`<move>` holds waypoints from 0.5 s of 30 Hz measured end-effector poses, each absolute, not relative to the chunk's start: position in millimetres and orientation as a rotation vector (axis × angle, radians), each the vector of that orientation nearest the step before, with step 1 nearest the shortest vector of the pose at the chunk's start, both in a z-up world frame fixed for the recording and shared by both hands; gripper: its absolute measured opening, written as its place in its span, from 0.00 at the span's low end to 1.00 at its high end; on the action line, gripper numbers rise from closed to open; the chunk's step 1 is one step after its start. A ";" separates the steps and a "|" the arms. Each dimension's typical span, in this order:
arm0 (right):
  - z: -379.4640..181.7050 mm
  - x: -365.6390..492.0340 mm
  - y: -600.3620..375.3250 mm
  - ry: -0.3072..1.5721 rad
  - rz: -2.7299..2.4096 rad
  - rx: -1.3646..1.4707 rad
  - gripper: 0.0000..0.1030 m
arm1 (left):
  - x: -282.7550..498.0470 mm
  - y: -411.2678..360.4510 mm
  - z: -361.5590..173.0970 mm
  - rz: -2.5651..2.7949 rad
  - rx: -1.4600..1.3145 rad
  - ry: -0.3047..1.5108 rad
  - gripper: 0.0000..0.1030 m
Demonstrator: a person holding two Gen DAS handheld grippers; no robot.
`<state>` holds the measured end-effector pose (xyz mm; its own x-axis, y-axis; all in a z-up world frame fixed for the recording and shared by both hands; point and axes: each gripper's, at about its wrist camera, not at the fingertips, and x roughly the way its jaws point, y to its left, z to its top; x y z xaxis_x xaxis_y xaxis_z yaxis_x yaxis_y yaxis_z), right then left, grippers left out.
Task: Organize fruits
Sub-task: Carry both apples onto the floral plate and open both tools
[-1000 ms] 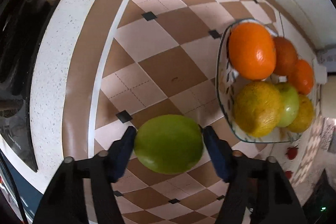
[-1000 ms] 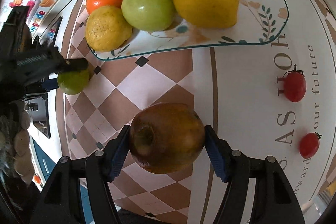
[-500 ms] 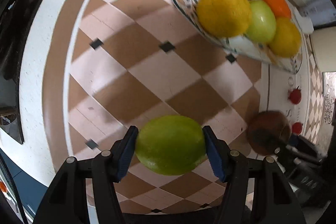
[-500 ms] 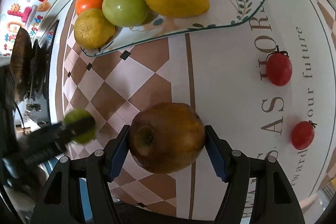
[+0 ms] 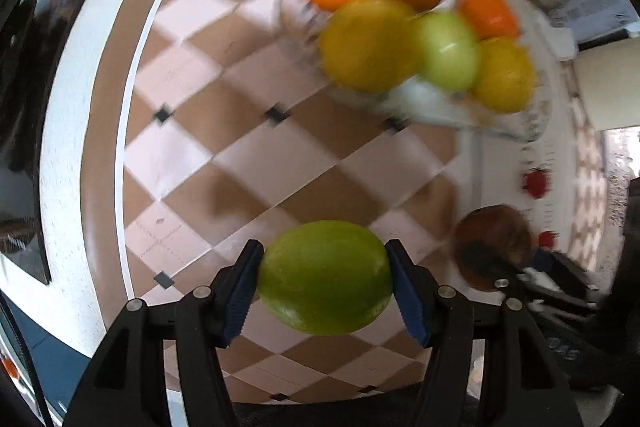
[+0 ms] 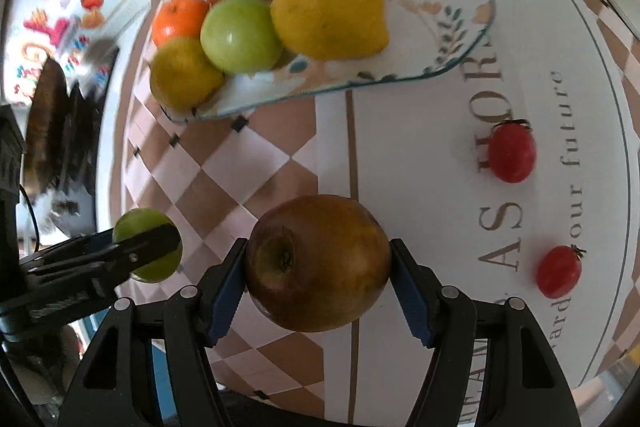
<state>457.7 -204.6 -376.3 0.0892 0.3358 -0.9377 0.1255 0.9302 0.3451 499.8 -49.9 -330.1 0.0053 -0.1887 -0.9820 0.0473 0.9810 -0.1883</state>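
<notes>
Since 0.5 s ago the plate w/ fruit has slid from top centre toward upper right in the left wrist view, and that frame is now motion-blurred; in the right wrist view the left tongs w/ their fruit sit a bit higher at the left edge.

Left wrist view, L to R: left tongs (image 5: 324, 277) bottom centre, clamped on a green fruit (image 5: 324, 277), blue pads touching both sides, held above the checkered table (image 5: 224, 131). Plate (image 5: 436, 103) upper right carries oranges, two yellow citrus, a green apple (image 5: 448, 51). Far right, lower: brown apple (image 5: 494, 243) in the right tongs, partly hidden, blurred.

Right wrist view, L to R: left tongs at left edge, lower, gripping the green fruit (image 6: 148, 245). Right tongs (image 6: 318, 263) bottom centre, clamped on the brown apple (image 6: 318, 263), stem end facing left. Plate (image 6: 452, 31) top centre, right part bare. Two small red tomatoes (image 6: 512, 151) on the table's white lettered area at right, well apart from the plate.
</notes>
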 end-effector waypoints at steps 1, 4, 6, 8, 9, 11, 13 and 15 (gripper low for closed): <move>-370.4 457.9 -210.5 1.465 0.159 0.401 0.69 | 504.8 -57.2 -319.1 -0.206 -0.118 1.539 0.58; -350.5 461.6 -232.0 1.400 0.142 0.463 0.69 | 530.3 -86.6 -279.6 -0.281 -0.118 1.473 0.58; -338.9 468.9 -247.0 1.362 0.128 0.500 0.69 | 552.0 -105.5 -258.3 -0.335 -0.115 1.439 0.58; -329.0 481.4 -267.0 1.320 0.102 0.539 0.69 | 580.4 -128.3 -249.6 -0.387 -0.099 1.422 0.58; -327.9 487.0 -274.0 1.310 0.092 0.550 0.69 | 592.9 -139.4 -246.6 -0.412 -0.093 1.429 0.58; -327.3 499.7 -289.2 1.290 0.069 0.579 0.69 | 622.2 -165.0 -249.6 -0.457 -0.083 1.462 0.58; -330.7 512.1 -304.2 1.281 0.056 0.614 0.69 | 647.3 -183.7 -257.4 -0.476 -0.035 1.504 0.58; -337.8 523.4 -312.9 1.283 0.053 0.653 0.69 | 667.2 -209.1 -272.1 -0.484 0.029 1.538 0.58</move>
